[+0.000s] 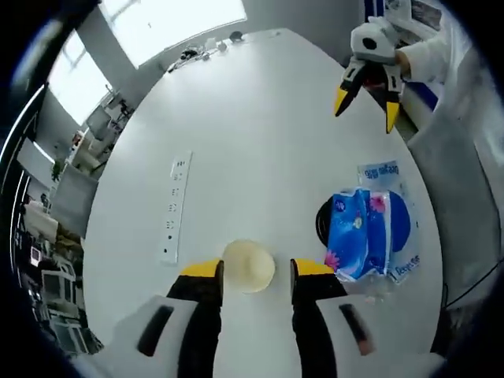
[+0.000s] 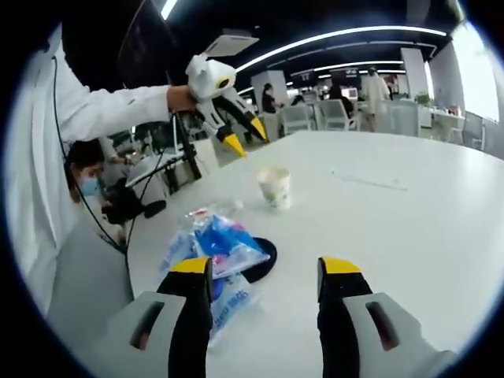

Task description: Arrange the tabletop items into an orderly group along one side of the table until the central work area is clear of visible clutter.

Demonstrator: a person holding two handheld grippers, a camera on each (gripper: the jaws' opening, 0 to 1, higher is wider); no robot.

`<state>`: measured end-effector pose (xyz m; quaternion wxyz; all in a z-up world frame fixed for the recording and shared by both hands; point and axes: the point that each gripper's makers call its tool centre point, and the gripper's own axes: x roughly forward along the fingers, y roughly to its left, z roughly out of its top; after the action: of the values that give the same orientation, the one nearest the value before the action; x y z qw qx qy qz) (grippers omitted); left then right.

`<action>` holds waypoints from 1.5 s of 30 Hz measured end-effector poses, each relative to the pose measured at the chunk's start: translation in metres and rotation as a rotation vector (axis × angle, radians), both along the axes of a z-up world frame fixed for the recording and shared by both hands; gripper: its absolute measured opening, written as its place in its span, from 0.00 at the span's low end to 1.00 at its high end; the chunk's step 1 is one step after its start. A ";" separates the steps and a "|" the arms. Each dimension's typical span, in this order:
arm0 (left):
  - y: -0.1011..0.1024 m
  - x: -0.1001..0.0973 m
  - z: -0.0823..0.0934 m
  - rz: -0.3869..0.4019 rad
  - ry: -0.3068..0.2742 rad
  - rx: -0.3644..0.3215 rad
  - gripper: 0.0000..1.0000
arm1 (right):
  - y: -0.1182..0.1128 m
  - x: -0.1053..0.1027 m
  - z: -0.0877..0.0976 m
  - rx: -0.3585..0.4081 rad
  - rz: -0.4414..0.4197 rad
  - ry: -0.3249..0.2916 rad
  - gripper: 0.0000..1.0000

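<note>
Cup point(image 1: 249, 266) position is what we turn on: in the left gripper view it stands upright on the white table point(image 1: 260, 118), framed between our left gripper's point(image 1: 257, 272) spread jaws, apparently still below them and untouched. So we judge the left hand far nearer. Our right gripper point(image 2: 267, 272), also spread and holding nothing, hovers over the blue tissue packs point(image 2: 216, 244) at the table edge, the cup well beyond.
</note>
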<state>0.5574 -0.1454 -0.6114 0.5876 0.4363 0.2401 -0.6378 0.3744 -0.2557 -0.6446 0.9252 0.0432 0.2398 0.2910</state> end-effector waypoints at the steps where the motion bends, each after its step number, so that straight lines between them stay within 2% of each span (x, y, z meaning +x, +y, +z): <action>1: 0.000 -0.001 0.004 0.017 0.005 -0.022 0.34 | 0.000 0.000 0.000 0.000 0.001 -0.001 0.52; 14: 0.013 -0.025 0.036 0.222 0.104 -0.264 0.41 | 0.010 0.002 0.008 -0.002 0.021 -0.009 0.51; 20: 0.028 -0.035 0.046 0.334 0.147 -0.371 0.43 | 0.017 0.001 0.009 0.000 0.028 -0.007 0.51; 27: 0.048 -0.053 0.040 0.423 0.182 -0.419 0.46 | 0.023 -0.003 0.009 -0.002 0.031 -0.001 0.50; 37: 0.073 -0.076 0.039 0.576 0.253 -0.536 0.48 | 0.027 -0.012 0.004 -0.005 0.035 0.017 0.49; 45: 0.094 -0.100 0.025 0.665 0.284 -0.559 0.49 | 0.030 -0.020 -0.003 -0.007 0.035 0.033 0.49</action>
<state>0.4573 -0.0517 -0.5862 0.8167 0.0683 0.2640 -0.5085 0.3547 -0.2256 -0.6473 0.9161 0.0404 0.2565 0.3054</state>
